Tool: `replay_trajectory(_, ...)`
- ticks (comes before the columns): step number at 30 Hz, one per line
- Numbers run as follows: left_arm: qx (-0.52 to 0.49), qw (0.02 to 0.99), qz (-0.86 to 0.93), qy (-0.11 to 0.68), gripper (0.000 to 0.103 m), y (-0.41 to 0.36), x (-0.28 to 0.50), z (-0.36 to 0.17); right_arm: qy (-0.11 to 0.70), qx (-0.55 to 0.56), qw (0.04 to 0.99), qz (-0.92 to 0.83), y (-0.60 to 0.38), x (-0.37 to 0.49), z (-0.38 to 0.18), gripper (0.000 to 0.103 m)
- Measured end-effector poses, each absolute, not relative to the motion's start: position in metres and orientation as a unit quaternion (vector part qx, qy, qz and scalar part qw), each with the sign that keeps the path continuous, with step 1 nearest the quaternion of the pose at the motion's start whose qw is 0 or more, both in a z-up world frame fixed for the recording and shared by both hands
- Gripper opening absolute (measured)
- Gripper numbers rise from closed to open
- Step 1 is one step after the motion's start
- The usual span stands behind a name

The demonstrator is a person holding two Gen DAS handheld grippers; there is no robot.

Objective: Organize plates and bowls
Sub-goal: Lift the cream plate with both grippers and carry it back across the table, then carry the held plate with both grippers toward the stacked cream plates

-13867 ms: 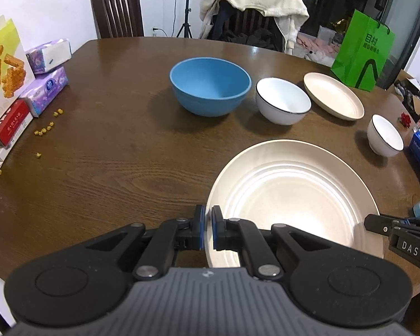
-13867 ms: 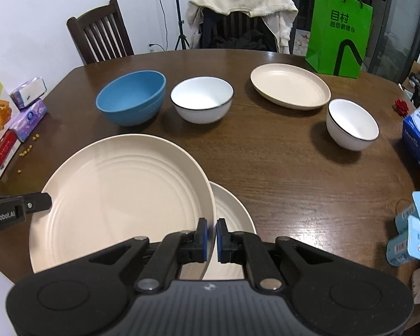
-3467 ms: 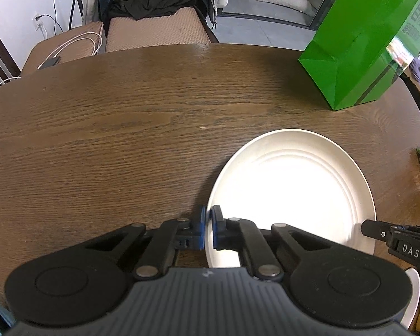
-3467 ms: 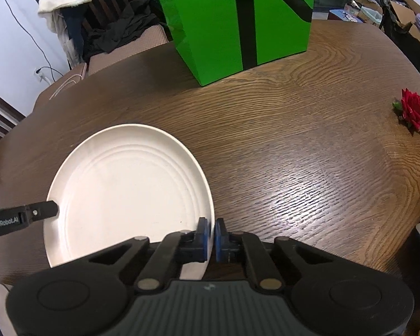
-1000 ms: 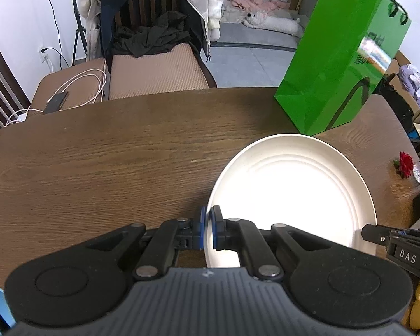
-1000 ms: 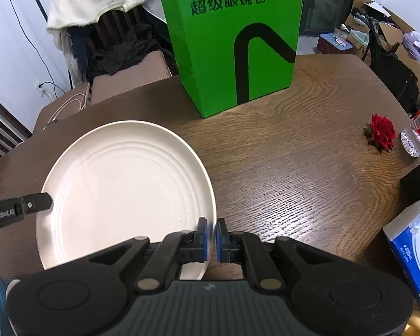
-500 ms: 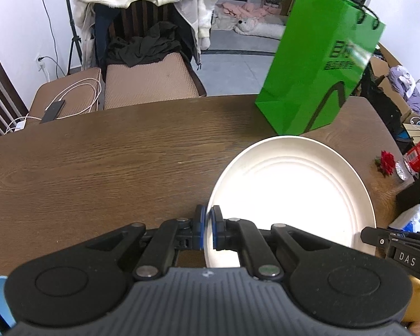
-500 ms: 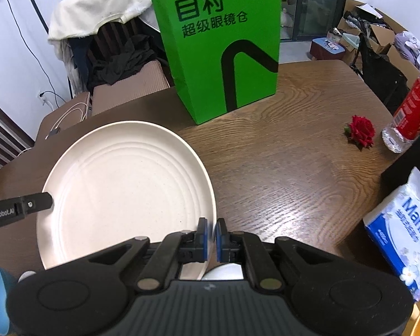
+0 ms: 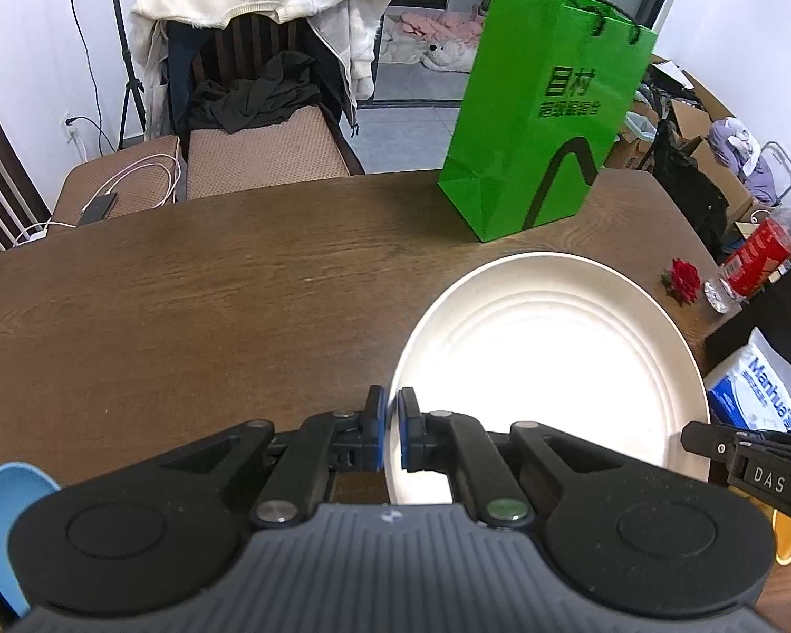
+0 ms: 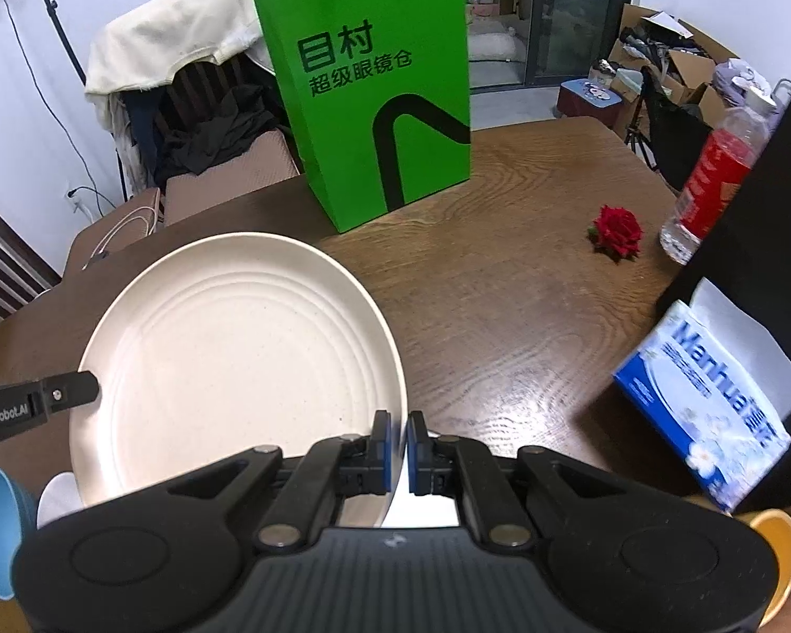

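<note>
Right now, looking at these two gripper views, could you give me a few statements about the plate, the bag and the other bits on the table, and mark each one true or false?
1. Both grippers are clamped on one plate, at opposite rims. True: the left gripper and the right gripper each pinch an edge.
2. The bag lies flat on the table. False: it stands upright.
3. A red flower lies on the table right of the bag. True.
4. The plate holds food. False: it is empty.
5. The tissue pack is green. False: it is blue and white.
</note>
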State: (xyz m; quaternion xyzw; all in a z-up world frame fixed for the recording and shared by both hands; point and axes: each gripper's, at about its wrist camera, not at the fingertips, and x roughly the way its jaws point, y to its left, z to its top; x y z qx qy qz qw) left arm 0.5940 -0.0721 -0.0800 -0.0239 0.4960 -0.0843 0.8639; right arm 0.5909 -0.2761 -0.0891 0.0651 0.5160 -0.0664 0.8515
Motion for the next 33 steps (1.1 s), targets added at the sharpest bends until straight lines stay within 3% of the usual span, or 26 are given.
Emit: replay_trajectory(33, -0.015, 0.870, -0.098, 0.483, 0.005, -0.105, 0.492, -0.048, 0.509, 0.072, 0.854, -0.077, -0.302, 0.480, -0.058, 0.006)
